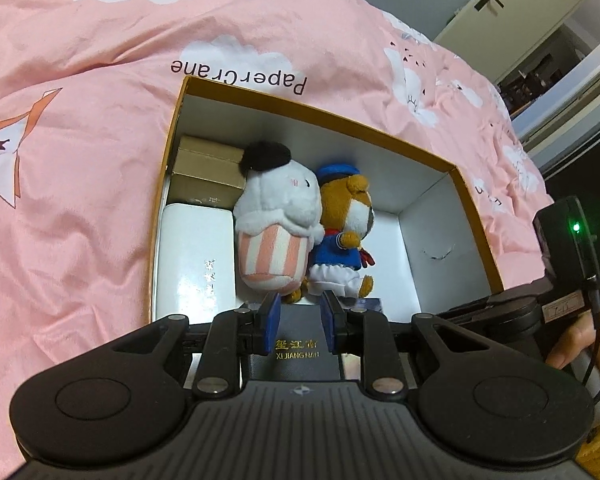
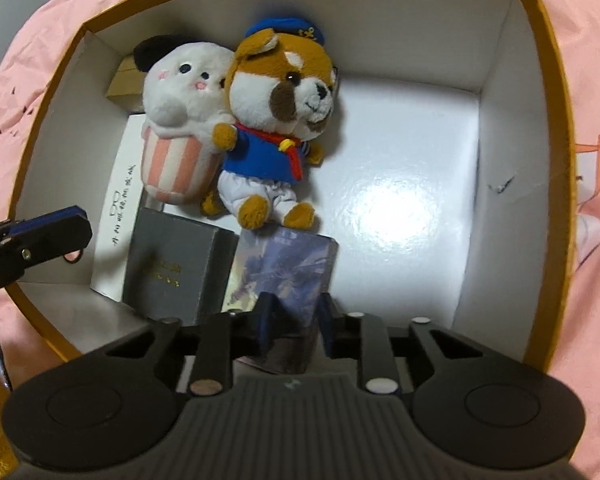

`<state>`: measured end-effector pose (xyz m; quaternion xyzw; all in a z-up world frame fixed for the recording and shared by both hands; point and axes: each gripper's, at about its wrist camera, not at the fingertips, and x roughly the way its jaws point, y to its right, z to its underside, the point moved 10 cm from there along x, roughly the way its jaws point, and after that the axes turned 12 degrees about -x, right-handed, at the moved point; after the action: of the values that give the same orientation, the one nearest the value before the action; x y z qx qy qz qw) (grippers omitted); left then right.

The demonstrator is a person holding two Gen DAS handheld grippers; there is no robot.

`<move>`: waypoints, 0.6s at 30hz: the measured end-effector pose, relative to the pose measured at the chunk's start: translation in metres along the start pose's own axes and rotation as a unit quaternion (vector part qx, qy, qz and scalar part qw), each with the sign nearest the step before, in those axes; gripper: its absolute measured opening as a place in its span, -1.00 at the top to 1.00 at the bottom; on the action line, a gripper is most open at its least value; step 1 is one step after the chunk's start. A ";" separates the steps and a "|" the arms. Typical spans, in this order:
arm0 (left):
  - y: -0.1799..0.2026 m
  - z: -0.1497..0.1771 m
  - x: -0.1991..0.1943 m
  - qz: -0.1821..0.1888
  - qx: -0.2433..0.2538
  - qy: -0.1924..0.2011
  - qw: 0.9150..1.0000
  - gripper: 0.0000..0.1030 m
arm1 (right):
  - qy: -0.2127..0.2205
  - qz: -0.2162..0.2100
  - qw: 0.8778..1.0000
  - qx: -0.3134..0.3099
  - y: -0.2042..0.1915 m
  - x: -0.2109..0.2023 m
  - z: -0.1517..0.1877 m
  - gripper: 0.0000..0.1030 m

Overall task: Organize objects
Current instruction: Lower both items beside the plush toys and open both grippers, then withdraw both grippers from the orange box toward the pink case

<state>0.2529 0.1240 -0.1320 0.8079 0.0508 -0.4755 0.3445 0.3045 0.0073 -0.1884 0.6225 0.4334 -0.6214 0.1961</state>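
An open orange-rimmed cardboard box lies on a pink duvet. Inside lie a white plush in a striped cup, a sailor dog plush, a white case, brown boxes and a dark grey box. My left gripper has its jaws on both sides of the dark grey box. My right gripper is shut on a blue picture box, held in the box by the dog's feet.
The pink duvet surrounds the box. The box's right half shows bare white floor. My left gripper's finger shows over the box's left rim in the right wrist view. A door stands at the back right.
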 end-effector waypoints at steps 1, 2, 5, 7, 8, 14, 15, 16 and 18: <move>0.000 0.000 0.000 0.002 -0.002 0.001 1.000 0.46 | 0.000 -0.004 1.000 0.004 0.000 0.001 0.000 0.55; -0.001 0.000 -0.001 0.003 -0.003 0.001 1.000 0.46 | 0.001 -0.009 1.000 0.006 -0.001 0.002 0.000 0.56; -0.002 0.000 -0.001 0.003 -0.005 0.001 1.000 0.46 | 0.006 -0.011 1.000 -0.002 -0.005 0.002 -0.002 0.58; -0.002 0.000 0.000 0.001 -0.005 0.002 1.000 0.46 | 0.013 -0.010 1.000 -0.006 -0.006 0.002 -0.004 0.57; -0.002 0.001 0.000 0.001 -0.006 0.002 1.000 0.46 | 0.015 -0.013 1.000 -0.002 -0.005 0.002 -0.003 0.57; 0.005 0.004 -0.009 0.006 0.012 0.016 1.000 0.47 | 0.046 -0.002 0.999 -0.004 -0.008 -0.016 0.001 0.58; 0.009 0.006 -0.014 0.011 0.017 0.021 1.000 0.46 | 0.062 0.003 0.998 -0.015 -0.012 -0.025 0.002 0.57; 0.013 0.008 -0.020 0.015 0.022 0.027 0.999 0.46 | 0.081 0.012 0.996 -0.025 -0.018 -0.035 0.002 0.54; 0.021 0.013 -0.032 0.021 0.032 0.038 0.999 0.46 | 0.125 0.028 0.991 -0.046 -0.027 -0.056 0.002 0.54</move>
<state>0.2345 0.1078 -0.0992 0.8369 0.0318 -0.4387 0.3258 0.2901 0.0040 -0.1276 0.6977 0.4652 -0.5121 0.1857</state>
